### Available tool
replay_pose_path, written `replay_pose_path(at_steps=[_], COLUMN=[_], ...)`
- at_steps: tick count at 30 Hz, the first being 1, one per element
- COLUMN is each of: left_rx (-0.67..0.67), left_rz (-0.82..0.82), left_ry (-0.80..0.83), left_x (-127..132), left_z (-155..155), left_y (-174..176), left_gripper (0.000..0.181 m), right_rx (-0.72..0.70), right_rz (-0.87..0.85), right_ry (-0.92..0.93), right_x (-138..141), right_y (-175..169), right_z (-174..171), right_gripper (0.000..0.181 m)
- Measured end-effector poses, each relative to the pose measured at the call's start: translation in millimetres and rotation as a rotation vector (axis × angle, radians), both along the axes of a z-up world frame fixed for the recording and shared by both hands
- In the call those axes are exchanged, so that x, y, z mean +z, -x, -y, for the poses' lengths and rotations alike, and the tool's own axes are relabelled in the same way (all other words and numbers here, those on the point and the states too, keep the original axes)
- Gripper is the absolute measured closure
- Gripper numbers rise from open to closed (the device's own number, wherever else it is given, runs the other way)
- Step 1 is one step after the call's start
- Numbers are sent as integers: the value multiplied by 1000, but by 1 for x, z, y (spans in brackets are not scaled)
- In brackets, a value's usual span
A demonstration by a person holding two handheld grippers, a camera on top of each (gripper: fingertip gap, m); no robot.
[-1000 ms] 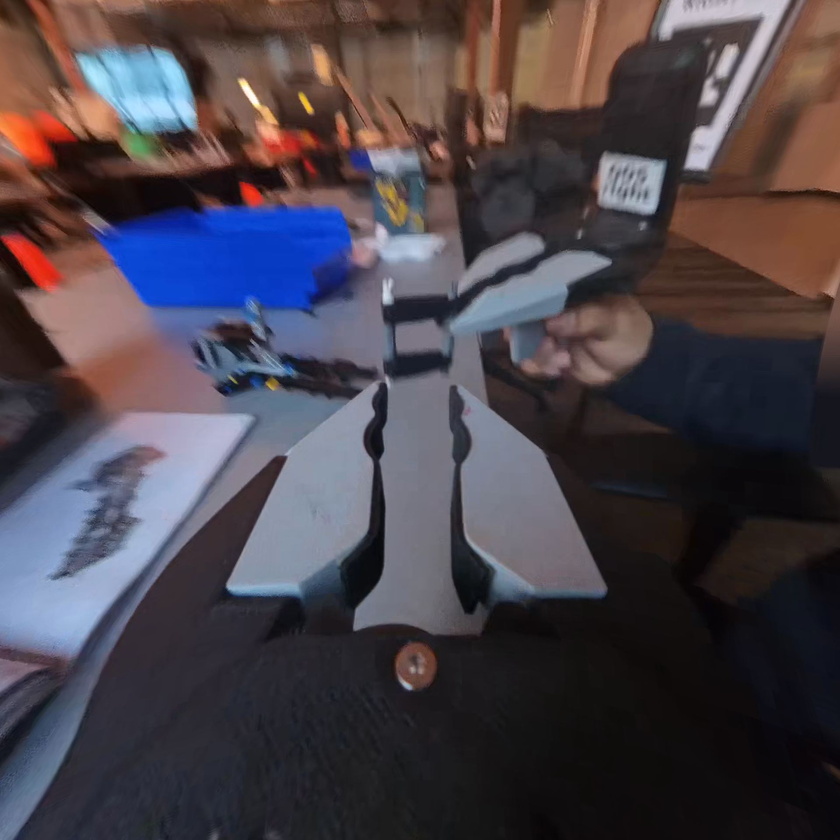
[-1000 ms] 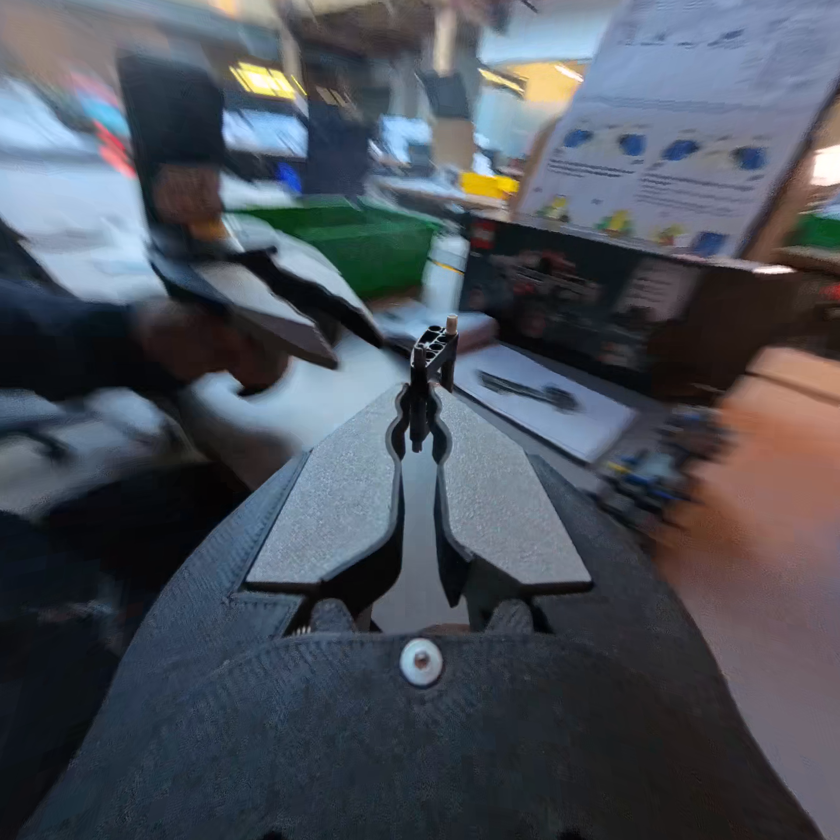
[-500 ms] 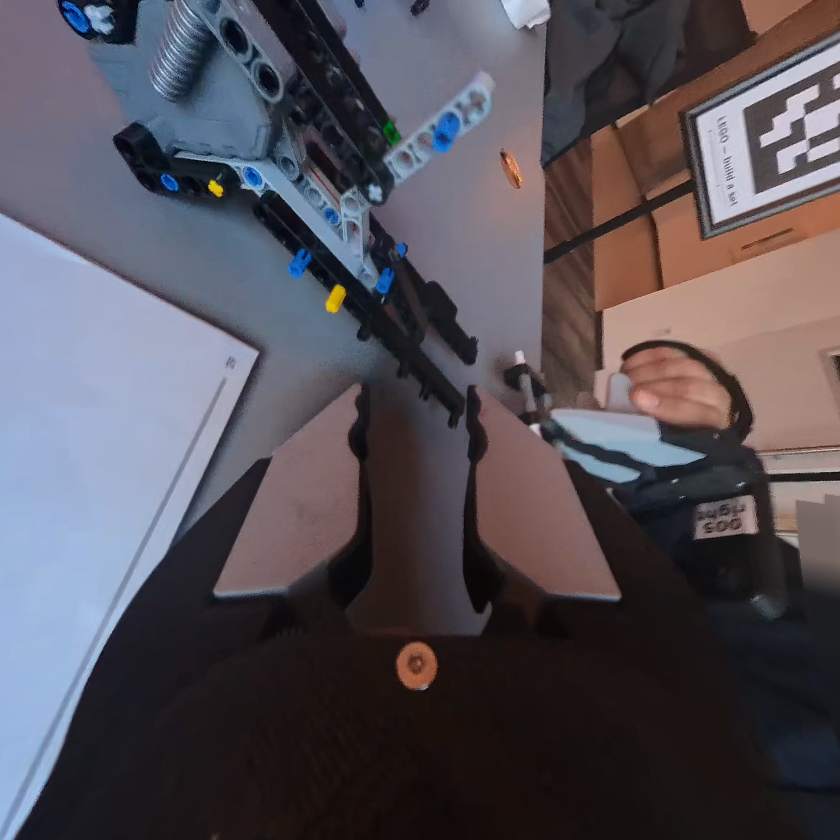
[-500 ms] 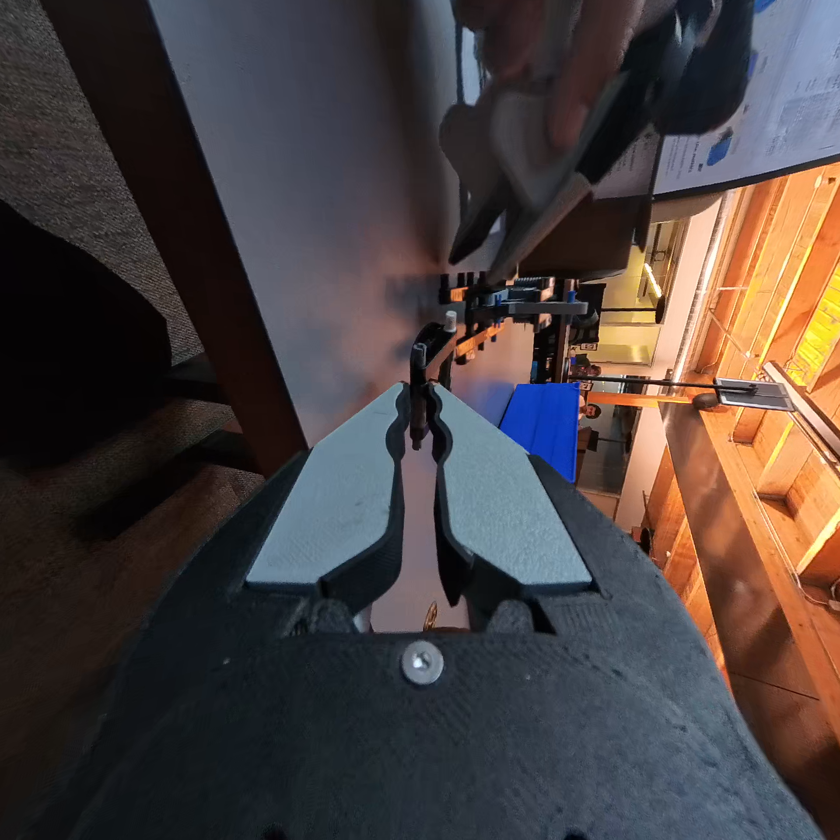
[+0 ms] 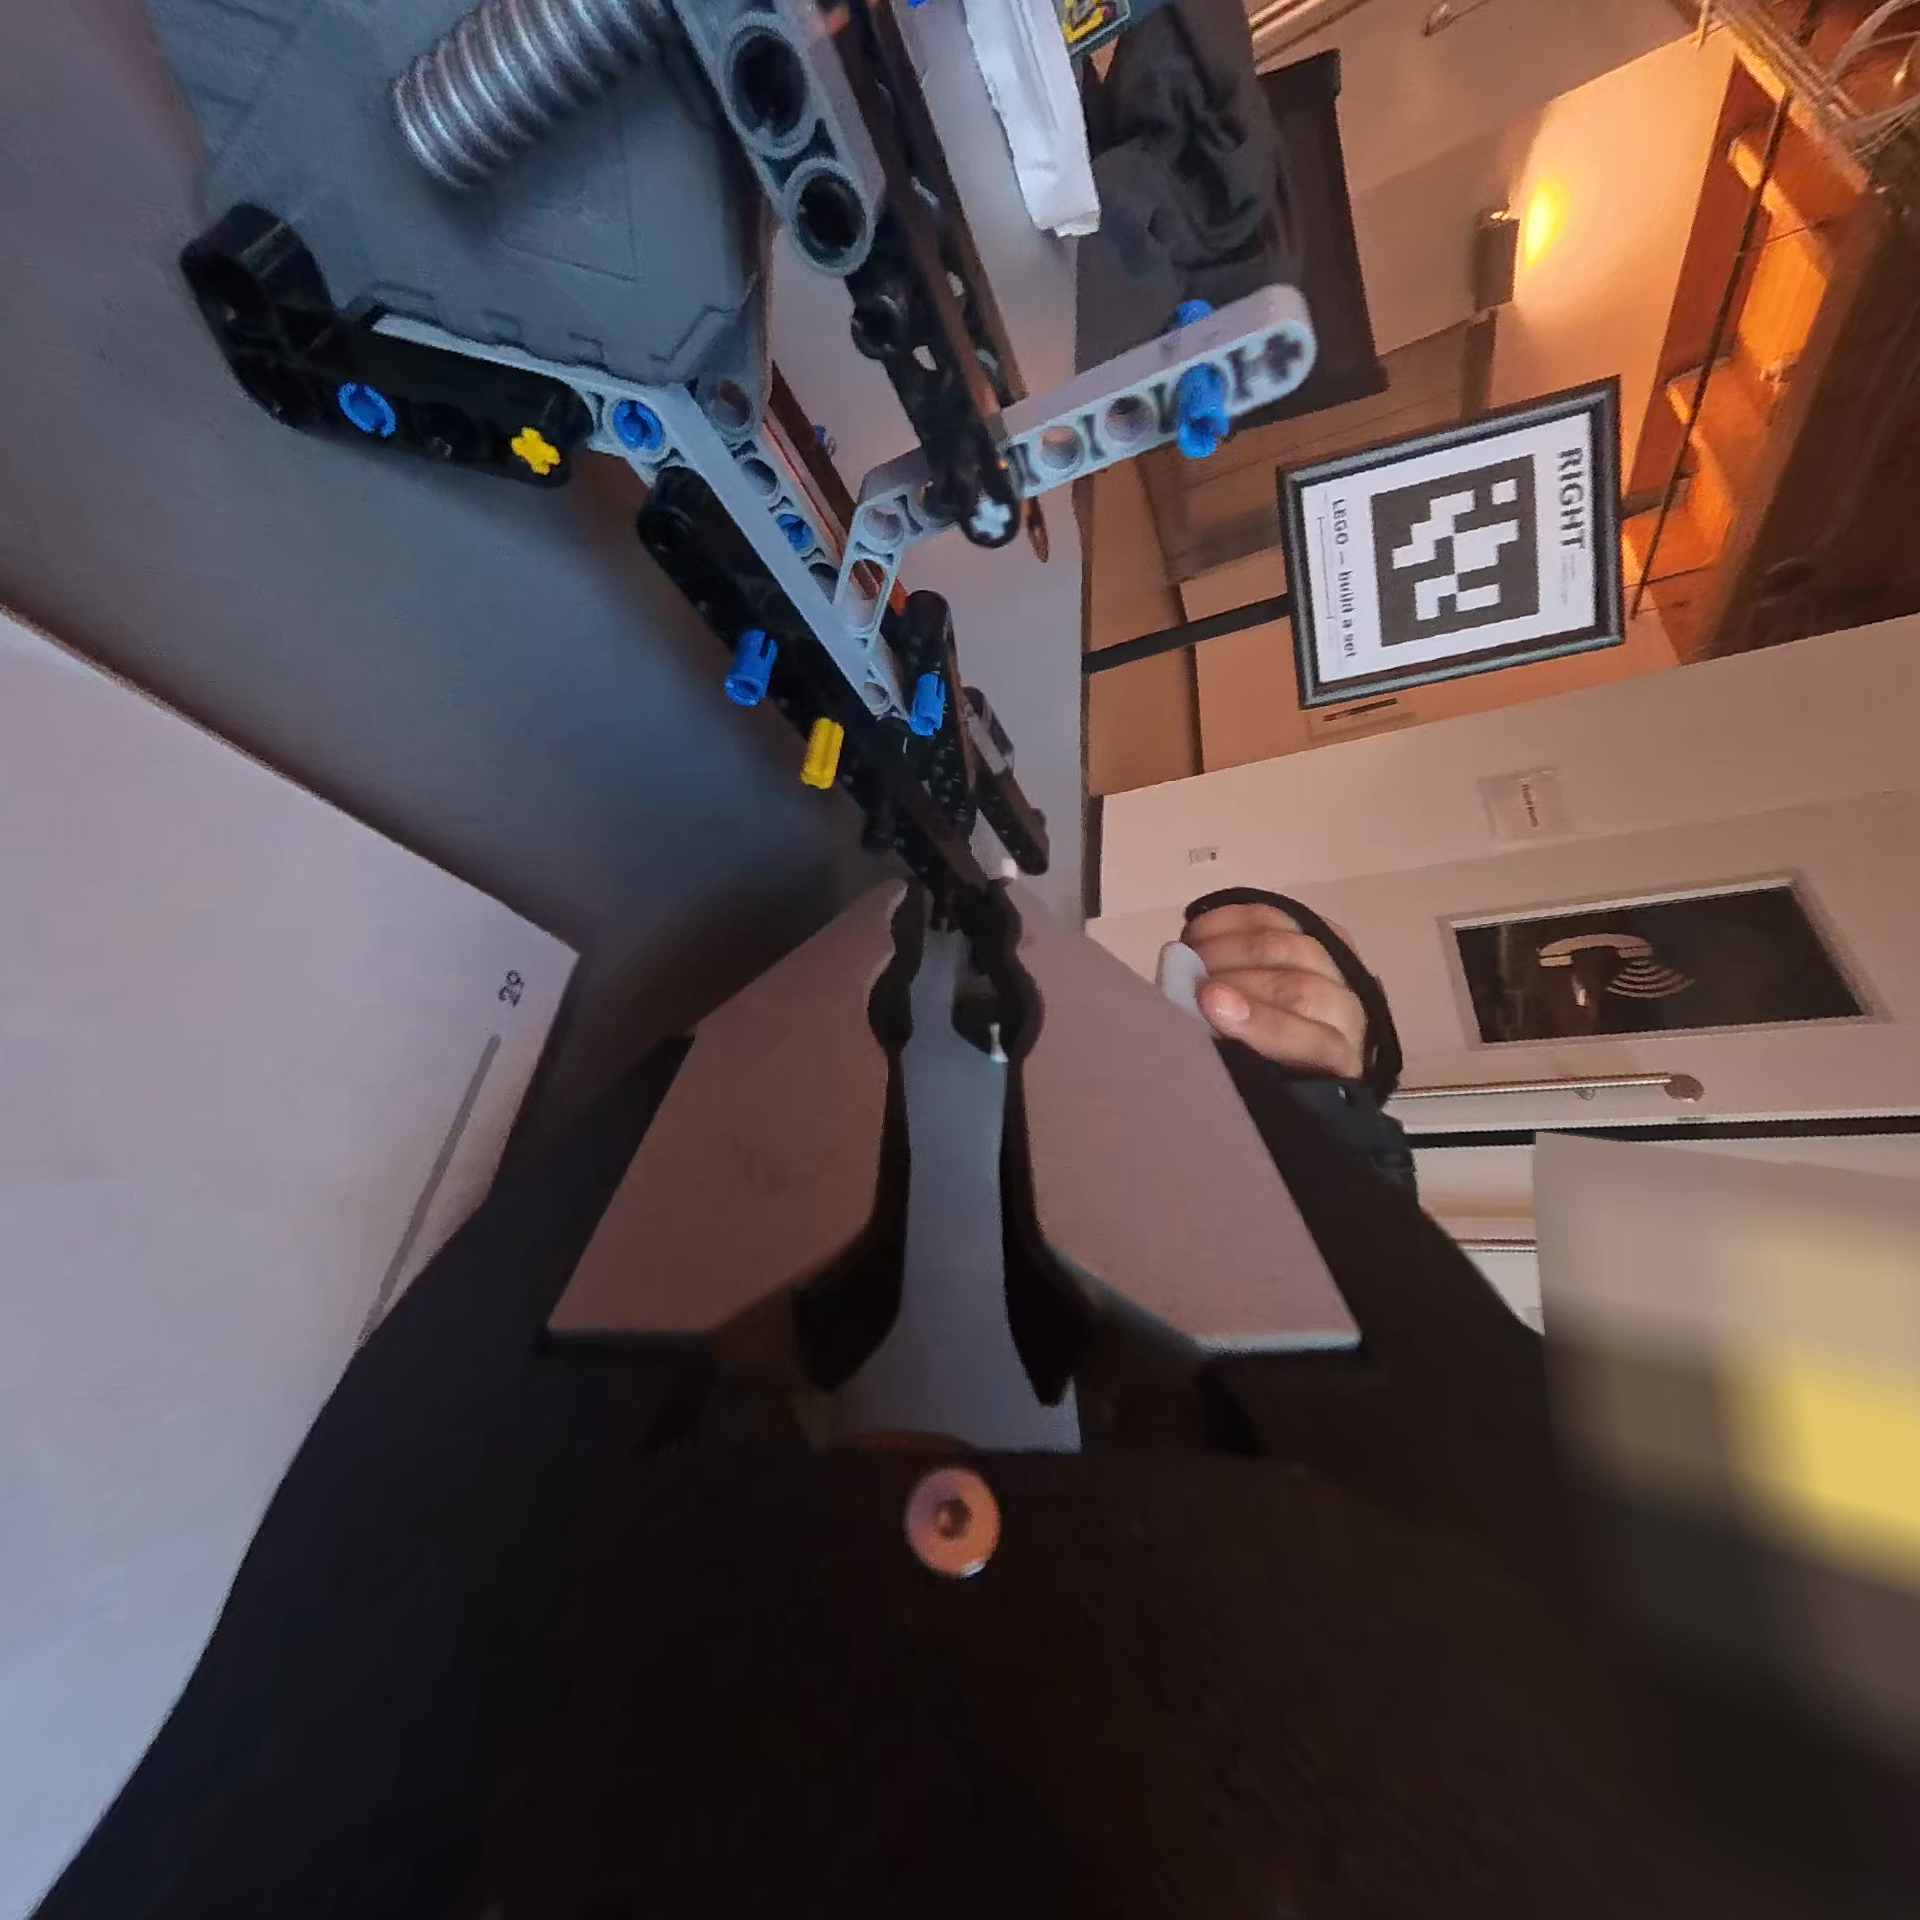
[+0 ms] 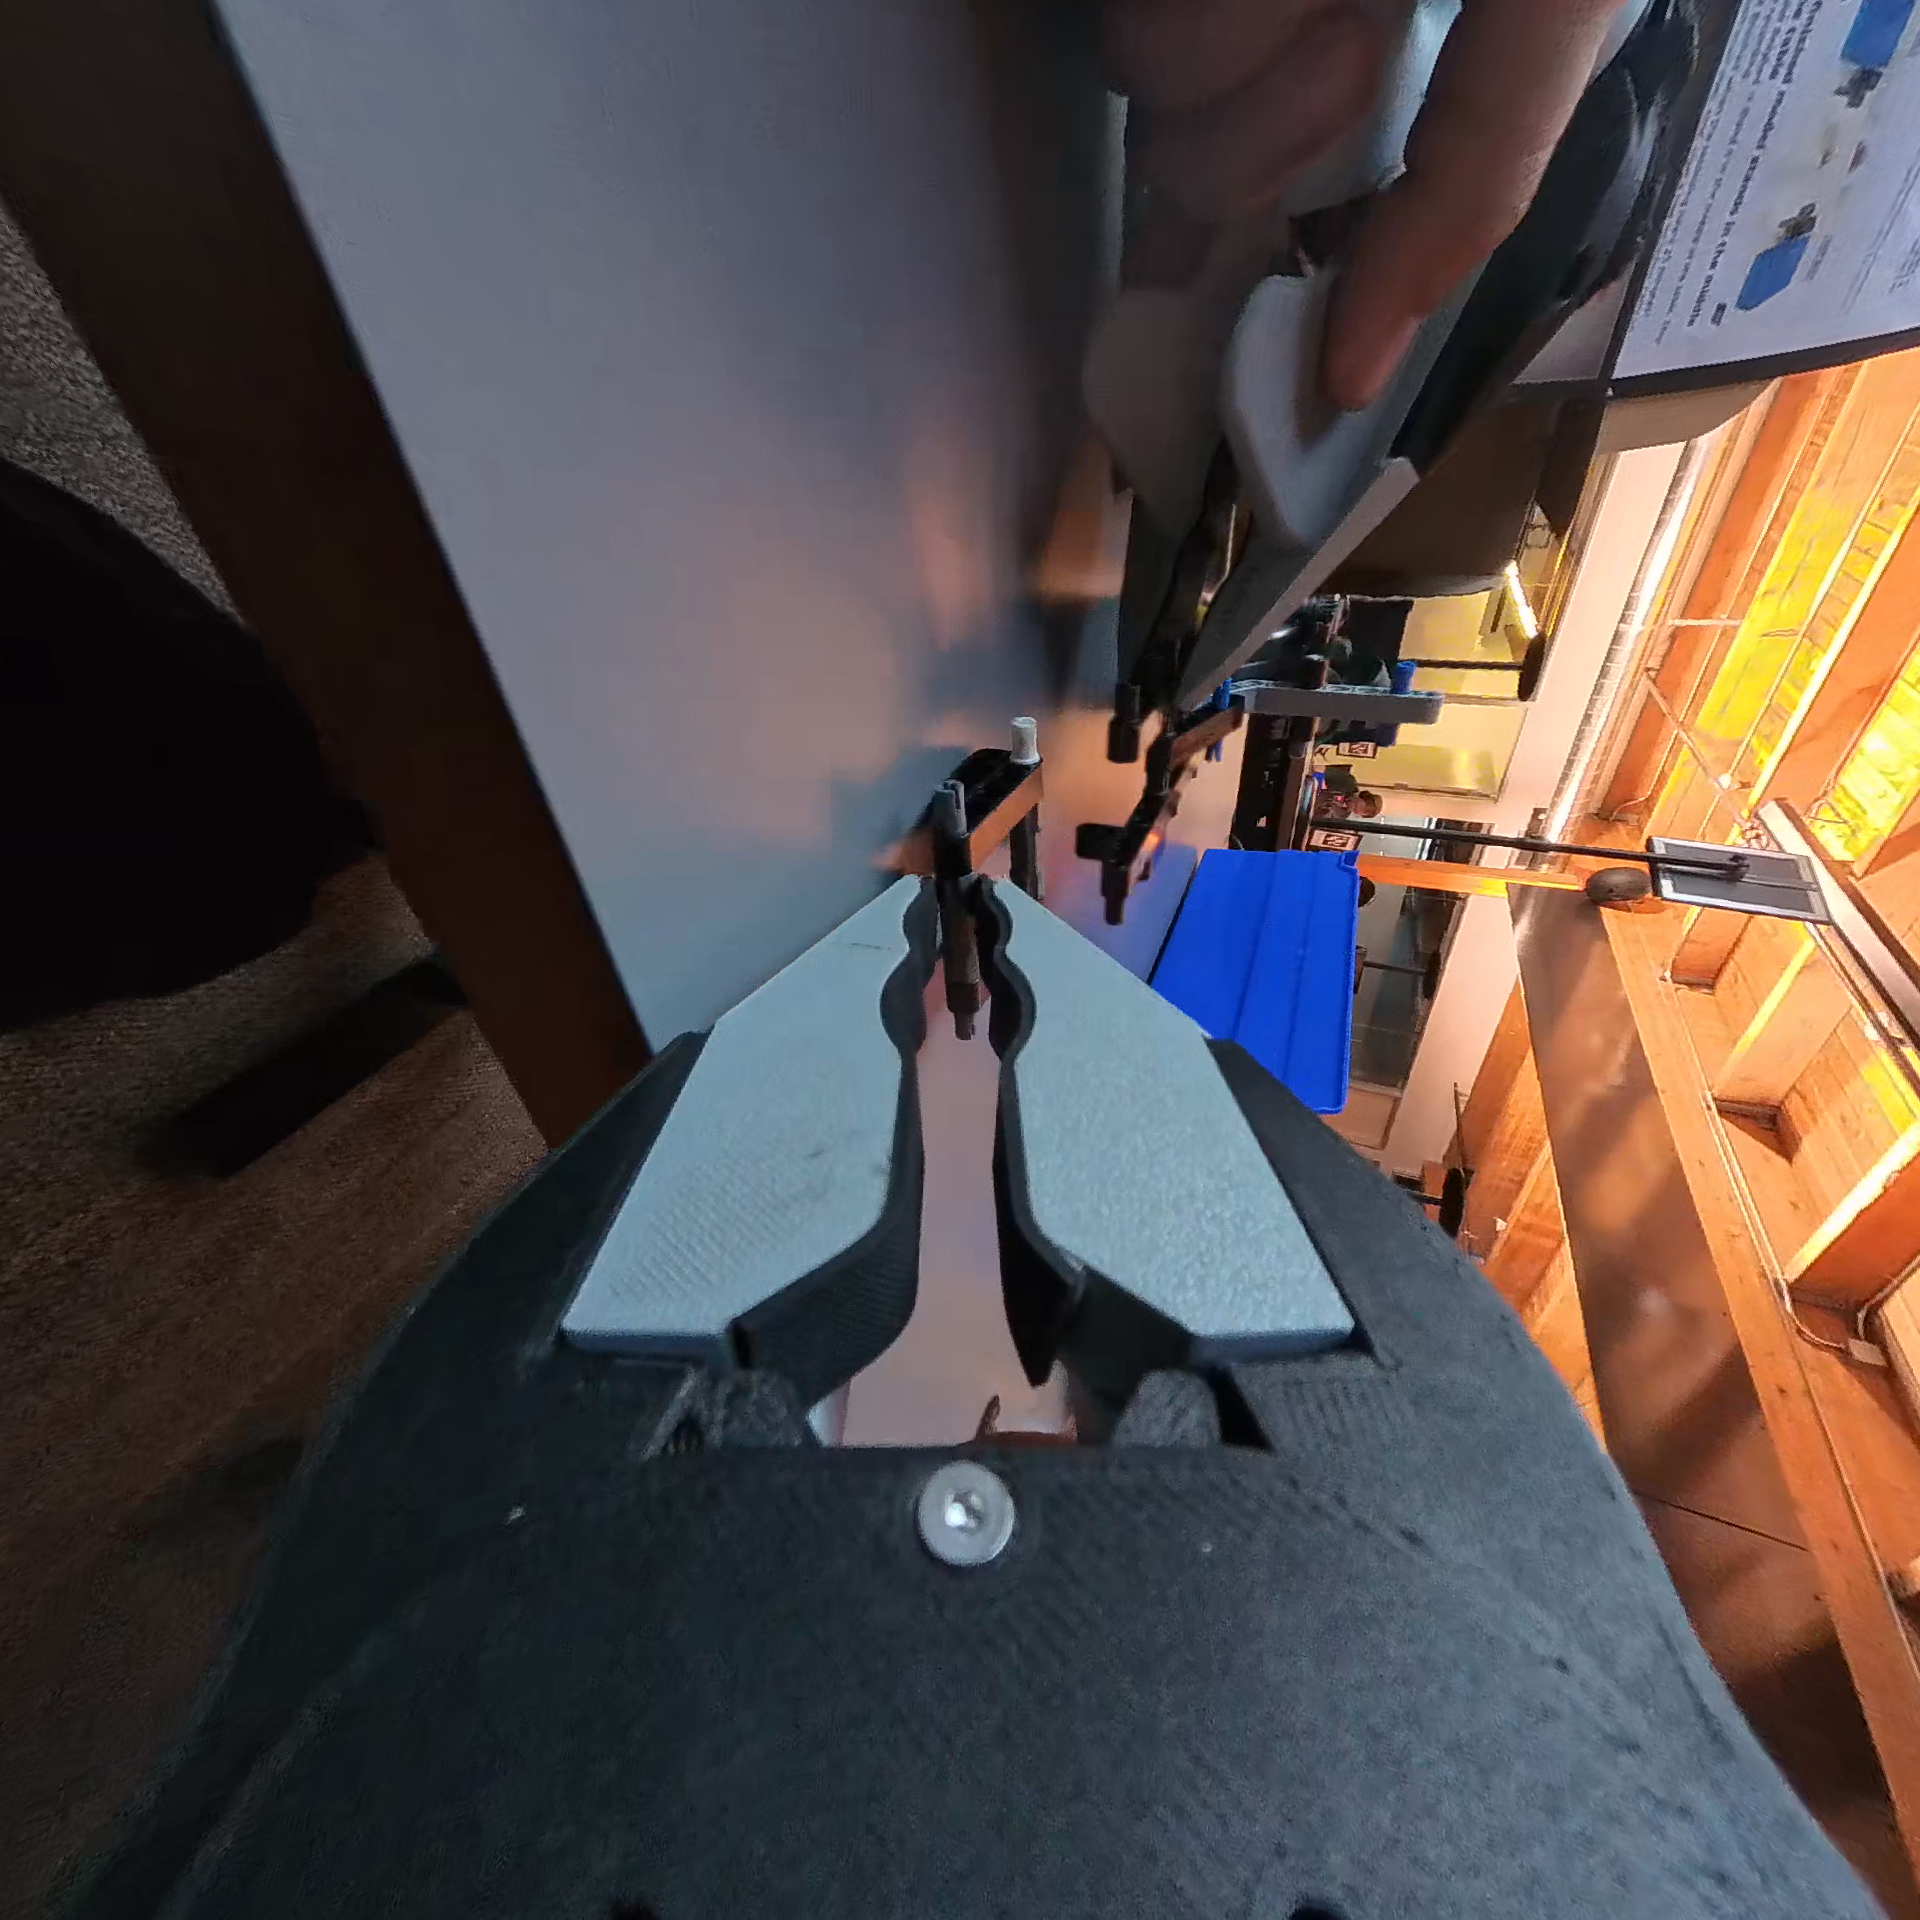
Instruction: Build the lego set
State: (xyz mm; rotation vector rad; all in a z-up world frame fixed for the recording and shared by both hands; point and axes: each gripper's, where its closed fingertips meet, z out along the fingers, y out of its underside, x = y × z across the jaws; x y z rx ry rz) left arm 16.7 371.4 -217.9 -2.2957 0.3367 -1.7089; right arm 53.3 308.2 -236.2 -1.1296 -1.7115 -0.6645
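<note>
- Grey tabletop [image 5: 436, 644] fills much of both wrist views, which are rolled sideways; a framed black-and-white marker sign [image 5: 1455, 540] hangs on a pale wall behind, and warm orange light falls on wooden shelving to the side.
- On the tabletop lies the lego model [image 5: 727, 447], a long frame of black and light grey beams with blue and yellow pins, a ribbed silver spring at its far end and a grey beam sticking out sideways.
- A white instruction page [image 5: 208, 1039] lies beside the model, near the left tongs.
- The left tongs [image 5: 956, 935] have their tips at the near end of the model's black beam; the jaws stand a little apart, and whether they actually pinch the beam I cannot tell.
- The right tongs [image 6: 961, 914] are clamped on a small black lego piece [image 6: 971, 821], a short connector with a white peg at its top, held just beside the table edge and near the end of the model.
- A hand [image 5: 1273, 997] shows past the left tongs, gripping the handle of the other tool.
- A blue bin [image 6: 1262, 966] sits further along in the right wrist view.
</note>
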Motion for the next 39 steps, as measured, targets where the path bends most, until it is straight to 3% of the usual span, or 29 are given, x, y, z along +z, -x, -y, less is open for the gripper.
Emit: replay_pose_path(at_steps=[11, 15, 20, 33, 39], left_rx=[-44, -82, -131, -259, -229], left_rz=[-89, -98, -92, -109, -139], left_ry=[-62, -70, -59, -77, -208], left_x=[-7, -8, -8, -8, 6], left_z=[15, 18, 19, 25, 46], left_y=[-5, -7, -4, -3, 18], left_gripper=[172, 172, 172, 172, 145], right_rx=[1, 63, 73, 10, 19], right_rz=[-68, -110, -93, -252, -390], right_ry=[-45, -62, -59, 97, 173], right_x=[3, 9, 7, 5, 14], right_y=[19, 23, 7, -17, -36], right_z=[-15, -6, -2, -22, -15], right_gripper=[177, 166, 166, 165, 163])
